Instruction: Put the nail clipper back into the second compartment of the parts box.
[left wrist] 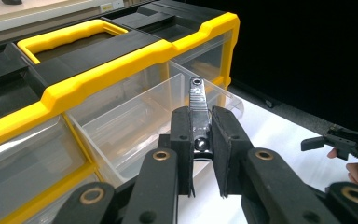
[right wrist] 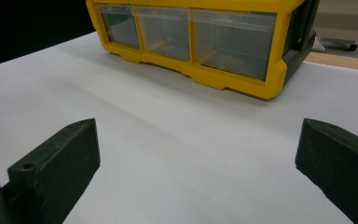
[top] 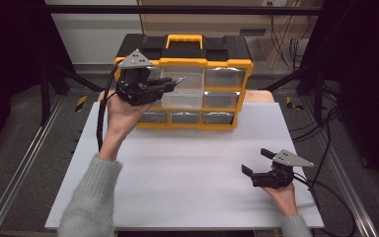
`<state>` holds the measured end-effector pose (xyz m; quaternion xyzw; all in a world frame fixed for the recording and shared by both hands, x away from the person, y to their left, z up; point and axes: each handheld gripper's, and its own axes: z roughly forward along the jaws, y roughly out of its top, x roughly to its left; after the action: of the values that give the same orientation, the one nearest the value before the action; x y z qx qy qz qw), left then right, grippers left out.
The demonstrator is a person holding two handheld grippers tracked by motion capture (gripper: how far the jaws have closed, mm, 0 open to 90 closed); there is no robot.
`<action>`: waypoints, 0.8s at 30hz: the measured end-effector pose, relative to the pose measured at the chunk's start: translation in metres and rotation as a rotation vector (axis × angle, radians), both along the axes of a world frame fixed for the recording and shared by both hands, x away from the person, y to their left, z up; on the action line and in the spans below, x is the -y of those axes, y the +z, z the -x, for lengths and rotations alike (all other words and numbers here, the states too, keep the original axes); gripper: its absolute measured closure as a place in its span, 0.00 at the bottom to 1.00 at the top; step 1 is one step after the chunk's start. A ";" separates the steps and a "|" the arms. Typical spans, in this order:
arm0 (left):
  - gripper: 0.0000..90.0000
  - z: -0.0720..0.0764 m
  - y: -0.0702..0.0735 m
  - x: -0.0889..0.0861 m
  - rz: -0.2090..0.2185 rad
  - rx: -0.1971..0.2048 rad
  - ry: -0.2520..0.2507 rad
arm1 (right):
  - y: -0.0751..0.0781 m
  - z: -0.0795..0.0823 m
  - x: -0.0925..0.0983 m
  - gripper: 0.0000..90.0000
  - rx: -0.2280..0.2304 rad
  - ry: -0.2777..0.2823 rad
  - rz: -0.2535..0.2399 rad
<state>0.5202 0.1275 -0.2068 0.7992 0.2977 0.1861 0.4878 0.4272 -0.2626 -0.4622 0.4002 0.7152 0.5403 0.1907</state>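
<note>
A yellow and black drawer organizer (top: 227, 64) stands at the back of the white table (top: 177, 173). One clear drawer (top: 180, 100) in its middle row is pulled out. My left gripper (top: 170, 84) is raised in front of the organizer's upper left and is shut on a small metal nail clipper (top: 178, 79). In the left gripper view the nail clipper (left wrist: 196, 93) sticks out past the pads (left wrist: 182, 135) over the open drawer (left wrist: 135, 121). My right gripper (top: 255, 161) rests open on the table at the right, with nothing between its fingers (right wrist: 56, 163).
The organizer's handle (top: 183, 39) is on top, and closed clear drawers (right wrist: 233, 39) line its bottom row. Metal frame rails (top: 24, 163) run along both sides of the table. Cables (top: 325, 143) trail on the floor at the right.
</note>
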 end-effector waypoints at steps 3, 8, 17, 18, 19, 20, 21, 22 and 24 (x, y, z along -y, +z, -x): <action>0.88 -0.007 -0.001 0.002 -0.009 -0.004 0.006 | 0.000 0.000 0.000 0.01 0.007 -0.001 0.000; 0.88 -0.013 -0.004 0.003 -0.004 -0.011 0.006 | 0.000 0.000 0.000 0.01 0.009 -0.001 -0.001; 0.88 -0.027 -0.010 0.004 -0.013 -0.028 0.031 | 0.000 0.000 0.001 0.01 0.006 0.000 0.002; 0.88 -0.028 -0.010 0.003 -0.014 -0.030 0.034 | 0.000 0.000 0.001 0.01 0.001 0.000 -0.002; 0.88 -0.029 -0.011 0.003 -0.012 -0.032 0.035 | 0.000 0.000 0.001 0.01 0.000 -0.002 -0.004; 0.88 -0.029 -0.011 0.003 -0.012 -0.031 0.037 | 0.000 0.000 0.001 0.01 0.000 -0.002 -0.004; 0.88 -0.031 -0.012 0.003 -0.018 -0.032 0.042 | 0.000 0.000 0.001 0.01 0.000 -0.001 -0.004; 0.88 -0.031 -0.012 0.003 -0.018 -0.032 0.042 | 0.000 0.000 0.001 0.01 0.000 -0.001 -0.004; 0.88 -0.034 -0.014 0.003 -0.020 -0.037 0.045 | 0.000 0.000 0.000 0.01 0.007 -0.001 0.000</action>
<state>0.5541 0.1247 -0.2206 0.8005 0.3226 0.1853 0.4699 0.4275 -0.2629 -0.4623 0.3986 0.7143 0.5416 0.1935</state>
